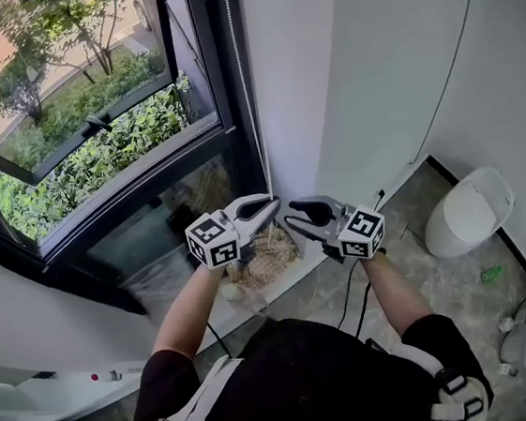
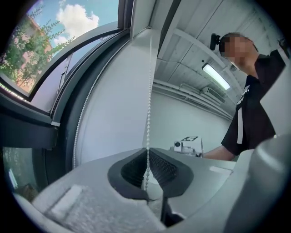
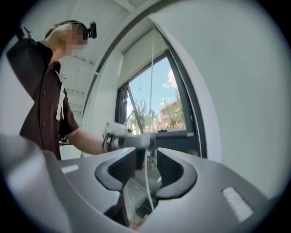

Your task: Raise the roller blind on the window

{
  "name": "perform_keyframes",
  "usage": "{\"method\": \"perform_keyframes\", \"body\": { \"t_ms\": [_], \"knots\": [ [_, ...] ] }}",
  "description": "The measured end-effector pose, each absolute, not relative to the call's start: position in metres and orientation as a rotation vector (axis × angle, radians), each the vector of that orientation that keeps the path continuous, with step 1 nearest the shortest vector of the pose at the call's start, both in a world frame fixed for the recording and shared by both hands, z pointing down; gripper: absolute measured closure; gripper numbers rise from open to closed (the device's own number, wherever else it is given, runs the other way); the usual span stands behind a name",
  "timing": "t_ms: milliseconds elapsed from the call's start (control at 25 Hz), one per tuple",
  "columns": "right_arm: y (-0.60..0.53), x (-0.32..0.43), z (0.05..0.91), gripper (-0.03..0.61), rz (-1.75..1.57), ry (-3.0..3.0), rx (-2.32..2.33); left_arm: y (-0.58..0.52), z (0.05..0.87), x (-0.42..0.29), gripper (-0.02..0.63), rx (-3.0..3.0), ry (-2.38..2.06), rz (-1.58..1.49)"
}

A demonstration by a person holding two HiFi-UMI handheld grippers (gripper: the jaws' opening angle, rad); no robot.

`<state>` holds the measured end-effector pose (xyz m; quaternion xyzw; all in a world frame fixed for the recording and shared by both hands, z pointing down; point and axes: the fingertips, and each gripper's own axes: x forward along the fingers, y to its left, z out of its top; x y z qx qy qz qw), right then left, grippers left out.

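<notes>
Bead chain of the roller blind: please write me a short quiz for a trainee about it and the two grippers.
1. True or false: the left gripper is shut on the bead chain.
2. The right gripper has its jaws: A) apart, B) pressed together, C) out of view.
3. Missing word: outside the window grow green ____.
Key: 1 true; 2 A; 3 bushes.

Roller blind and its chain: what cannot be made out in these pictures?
Pale roller blind: above the head view's top edge; small and far in the right gripper view.
White beaded chain, lower loop: hidden behind the left hand-held gripper in the left gripper view.
Chain's top end: cut off by the head view's top edge.
</notes>
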<state>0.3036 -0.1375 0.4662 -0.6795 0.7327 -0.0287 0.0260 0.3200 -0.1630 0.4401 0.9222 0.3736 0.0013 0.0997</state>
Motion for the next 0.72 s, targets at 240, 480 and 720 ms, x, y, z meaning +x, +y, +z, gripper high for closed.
{"method": "perform_keyframes", "body": {
  "t_ms": [240,480,720],
  "knots": [
    [-0.157,0.305,0.315,0.408,0.258,2.15,-1.942,-0.158,0.436,0.303,0.597,2.65,1.065,-0.089],
    [-0.19,0.285,0.253,0.424,0.419,2.241,-1.875,-0.158,0.435,0.292,0.597,2.669,1.065,-0.103],
    [-0.199,0.281,0.243,0.499,0.404,2.247,-1.846,-0.171,0.435,0.28,0.598,2.674,1.023,-0.116]
  ]
}}
